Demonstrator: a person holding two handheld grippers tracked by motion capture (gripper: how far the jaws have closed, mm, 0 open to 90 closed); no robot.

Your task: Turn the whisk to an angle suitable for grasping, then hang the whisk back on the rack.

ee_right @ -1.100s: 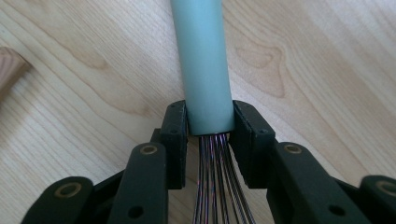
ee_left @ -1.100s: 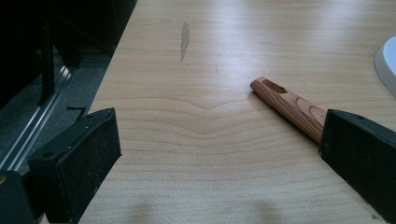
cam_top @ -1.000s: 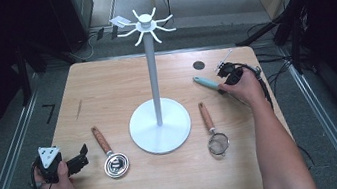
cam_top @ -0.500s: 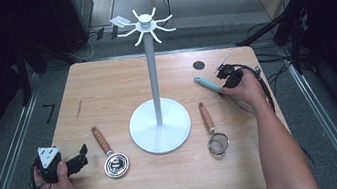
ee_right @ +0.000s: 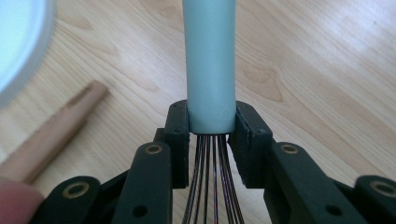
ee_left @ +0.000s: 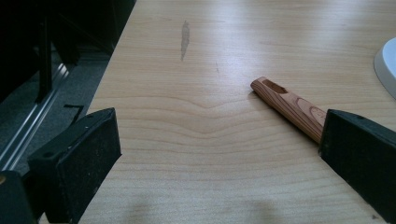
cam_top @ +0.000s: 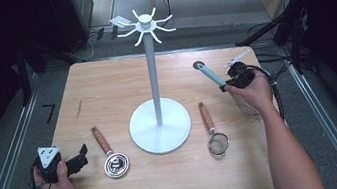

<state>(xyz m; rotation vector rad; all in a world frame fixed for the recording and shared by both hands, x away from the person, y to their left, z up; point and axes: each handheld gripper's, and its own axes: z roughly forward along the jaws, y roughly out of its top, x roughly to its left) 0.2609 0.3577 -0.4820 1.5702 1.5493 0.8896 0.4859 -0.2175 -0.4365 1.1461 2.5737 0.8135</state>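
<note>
Whisk held by the right gripper, right of the white stand

The right gripper (ee_right: pixel 211 133) clamps the whisk (cam_top: pixel 212 75) at the lower end of its teal handle. The handle's long axis points up-left toward the white stand (cam_top: pixel 160 124), the wires toward the person. Left of the stand, the left gripper (cam_top: pixel 78 158) rests with jaws apart, grasping nothing.
</note>
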